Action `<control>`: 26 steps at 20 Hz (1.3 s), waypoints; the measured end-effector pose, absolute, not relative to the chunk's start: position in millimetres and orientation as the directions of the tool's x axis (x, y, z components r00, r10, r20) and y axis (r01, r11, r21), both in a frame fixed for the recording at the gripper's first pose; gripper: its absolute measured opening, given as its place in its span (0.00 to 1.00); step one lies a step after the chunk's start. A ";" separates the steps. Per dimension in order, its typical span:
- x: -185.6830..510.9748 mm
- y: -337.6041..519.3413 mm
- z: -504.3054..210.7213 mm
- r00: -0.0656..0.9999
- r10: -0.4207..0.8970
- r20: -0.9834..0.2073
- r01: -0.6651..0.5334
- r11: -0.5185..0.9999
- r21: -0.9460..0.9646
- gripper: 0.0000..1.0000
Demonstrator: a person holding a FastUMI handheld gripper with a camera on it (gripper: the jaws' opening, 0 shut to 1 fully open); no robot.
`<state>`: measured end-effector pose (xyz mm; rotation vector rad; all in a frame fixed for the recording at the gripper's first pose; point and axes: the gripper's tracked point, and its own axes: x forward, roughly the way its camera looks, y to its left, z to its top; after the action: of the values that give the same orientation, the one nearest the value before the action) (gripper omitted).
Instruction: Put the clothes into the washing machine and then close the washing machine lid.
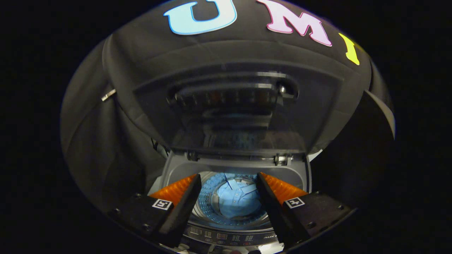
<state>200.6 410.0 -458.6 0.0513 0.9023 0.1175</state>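
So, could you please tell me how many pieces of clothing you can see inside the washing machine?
1: a blue shirt lies in the drum, below the raised lid, seen between the open gripper's fingers. More could be hidden beneath it.

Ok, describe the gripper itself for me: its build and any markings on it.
The gripper has two long, wedge-shaped fingers with ribbed outer faces. Each sits on a blocky black mount fastened with screws, and each mount carries a small square black-and-white marker tag. No cables can be seen.
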 end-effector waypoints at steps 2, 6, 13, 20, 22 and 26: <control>214.4 413.8 -433.0 0.653 0.141 -0.744 -0.098 0.990 0.101 1.00; 249.1 417.6 -386.1 0.728 0.143 -0.670 -0.124 0.989 0.077 1.00; 293.4 423.1 -340.9 0.780 0.146 -0.608 -0.101 0.989 0.109 1.00; 341.6 417.5 -356.3 0.759 0.084 -0.646 -0.047 0.996 0.075 1.00; 347.0 415.6 -365.6 0.751 0.056 -0.658 -0.040 0.998 0.040 1.00; 348.5 414.1 -387.7 0.734 0.031 -0.679 -0.049 0.999 -0.007 1.00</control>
<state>348.5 414.1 -387.7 -0.0249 0.7454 0.0440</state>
